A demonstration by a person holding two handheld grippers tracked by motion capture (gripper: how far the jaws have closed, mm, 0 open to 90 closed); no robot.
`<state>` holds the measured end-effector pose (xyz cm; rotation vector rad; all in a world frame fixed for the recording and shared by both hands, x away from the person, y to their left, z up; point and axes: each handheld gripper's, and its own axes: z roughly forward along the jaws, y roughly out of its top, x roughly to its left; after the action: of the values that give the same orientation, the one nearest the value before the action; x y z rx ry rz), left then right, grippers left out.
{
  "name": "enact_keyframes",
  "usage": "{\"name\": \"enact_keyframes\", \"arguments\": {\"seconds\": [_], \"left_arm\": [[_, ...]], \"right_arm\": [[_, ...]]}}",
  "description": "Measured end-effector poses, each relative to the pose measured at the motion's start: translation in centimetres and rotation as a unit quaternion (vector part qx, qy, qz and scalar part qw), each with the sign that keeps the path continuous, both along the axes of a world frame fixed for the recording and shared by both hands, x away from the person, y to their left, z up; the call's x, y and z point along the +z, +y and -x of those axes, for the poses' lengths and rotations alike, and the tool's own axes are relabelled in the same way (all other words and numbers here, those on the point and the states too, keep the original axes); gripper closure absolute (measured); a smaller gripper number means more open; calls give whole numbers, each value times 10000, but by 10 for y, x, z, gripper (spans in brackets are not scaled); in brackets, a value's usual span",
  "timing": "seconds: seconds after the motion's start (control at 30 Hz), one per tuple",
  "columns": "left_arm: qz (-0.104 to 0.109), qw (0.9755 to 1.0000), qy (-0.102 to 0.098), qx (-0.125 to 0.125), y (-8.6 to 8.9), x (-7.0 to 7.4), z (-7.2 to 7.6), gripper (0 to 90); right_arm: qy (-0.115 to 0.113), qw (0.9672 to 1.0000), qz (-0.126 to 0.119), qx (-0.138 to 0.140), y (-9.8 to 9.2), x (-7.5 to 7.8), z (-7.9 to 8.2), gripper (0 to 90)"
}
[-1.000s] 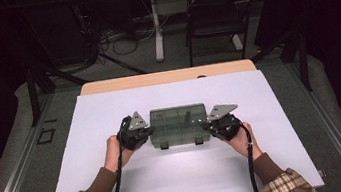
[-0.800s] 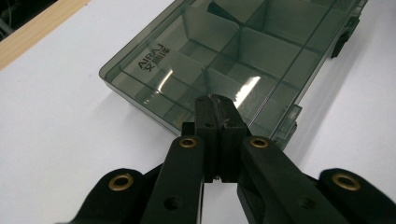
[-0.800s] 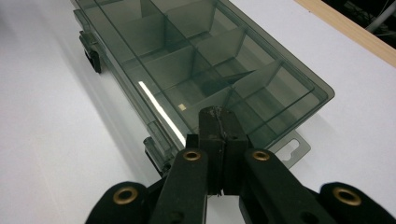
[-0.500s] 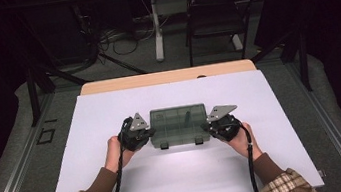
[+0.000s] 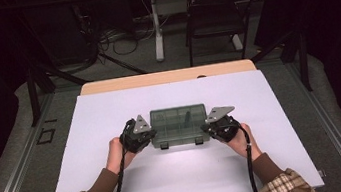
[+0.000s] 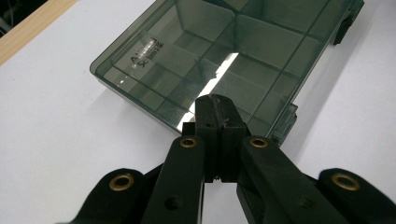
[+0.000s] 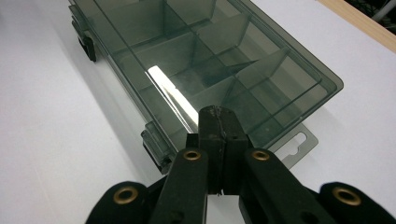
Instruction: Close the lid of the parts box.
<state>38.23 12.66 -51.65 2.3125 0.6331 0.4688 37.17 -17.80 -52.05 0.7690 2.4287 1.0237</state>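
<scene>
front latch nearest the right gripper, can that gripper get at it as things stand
Probably yes: the right gripper, jaws shut, sits at the box end, and the latch is close beside it with nothing between.

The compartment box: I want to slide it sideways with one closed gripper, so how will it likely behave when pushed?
The compartment box looks like thin, hard smoked plastic, so probably stiff and light. It lies flat and low on the white table, so tipping seems unlikely; it should slide easily. Pushed at one end by the left gripper, it may pivot rather than travel straight.

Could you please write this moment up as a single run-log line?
box: clear compartment box, lid closed, flat on white table | left gripper: shut, at box's left end | right gripper: shut, at right end | holding: nothing
</scene>
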Motion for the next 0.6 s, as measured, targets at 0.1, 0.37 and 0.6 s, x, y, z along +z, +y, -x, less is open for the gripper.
{"name": "enact_keyframes", "arguments": {"seconds": [0.1, 0.37, 0.6], "left_arm": [[75, 10000, 51, 0, 1, 0, -1, 900], [117, 9999, 116, 3, 2, 0, -2, 900], [148, 9999, 45, 68, 4, -1, 0, 895]], "right_arm": [[33, 10000, -69, 7, -2, -1, -1, 900], [49, 9998, -182, 8, -4, -2, -1, 900], [37, 9999, -159, 51, -4, -2, -1, 900]]}}
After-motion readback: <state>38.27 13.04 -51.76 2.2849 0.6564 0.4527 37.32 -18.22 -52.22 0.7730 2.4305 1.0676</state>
